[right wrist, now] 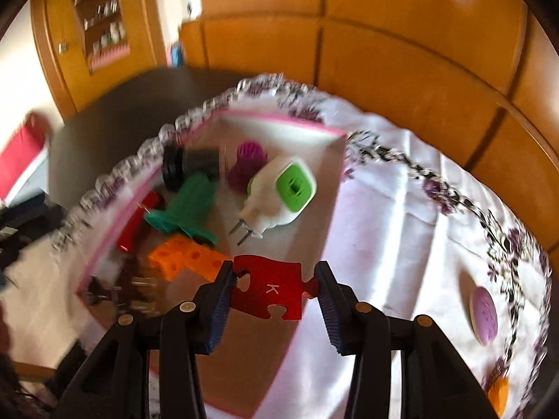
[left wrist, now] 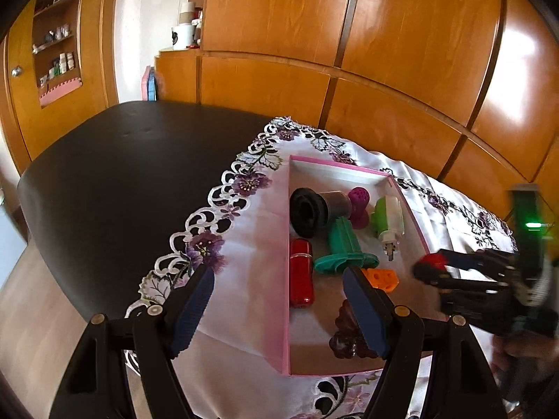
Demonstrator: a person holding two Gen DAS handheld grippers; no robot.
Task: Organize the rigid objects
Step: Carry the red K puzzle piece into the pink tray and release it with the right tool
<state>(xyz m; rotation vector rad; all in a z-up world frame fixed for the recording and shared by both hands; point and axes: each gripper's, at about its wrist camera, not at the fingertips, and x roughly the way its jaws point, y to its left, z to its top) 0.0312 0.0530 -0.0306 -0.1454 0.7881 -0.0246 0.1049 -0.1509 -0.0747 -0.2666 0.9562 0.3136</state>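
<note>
White satin cloth (right wrist: 401, 209) with a purple flower-and-cutwork border covers part of a dark table (left wrist: 115, 174), and glossy orange-brown wooden cabinets fill the background in both views. Nearest the right wrist camera, the right gripper (right wrist: 274, 291) pinches a flat red jigsaw-shaped piece (right wrist: 270, 288) by its two side edges between blue ribbed pads; a white letter "K" is printed on it, the only legible writing. It hangs over the lower right part of the pink-rimmed shallow box (right wrist: 279, 118), at bottom centre of that frame. In the left wrist view the left gripper (left wrist: 279, 300) stands open with nothing between its pads, straddling the box's near left wall (left wrist: 284, 279). Beyond, the box holds a dark maroon grape-like cluster (left wrist: 344, 335), an orange block with holes (left wrist: 382, 277), a red capsule-shaped case (left wrist: 301, 276), a teal flanged piece (left wrist: 344, 248), a white and green plug adapter (left wrist: 387, 218) with two metal prongs, a purple perforated piece (left wrist: 360, 206) and a black and grey cylinder (left wrist: 314, 209). Only the right view shows a lilac oval disc (right wrist: 484, 314) and an orange object (right wrist: 498, 396) lying on the cloth at lower right; only the left view shows the right gripper from the side at the right edge, with a green light (left wrist: 532, 225) above it.
</note>
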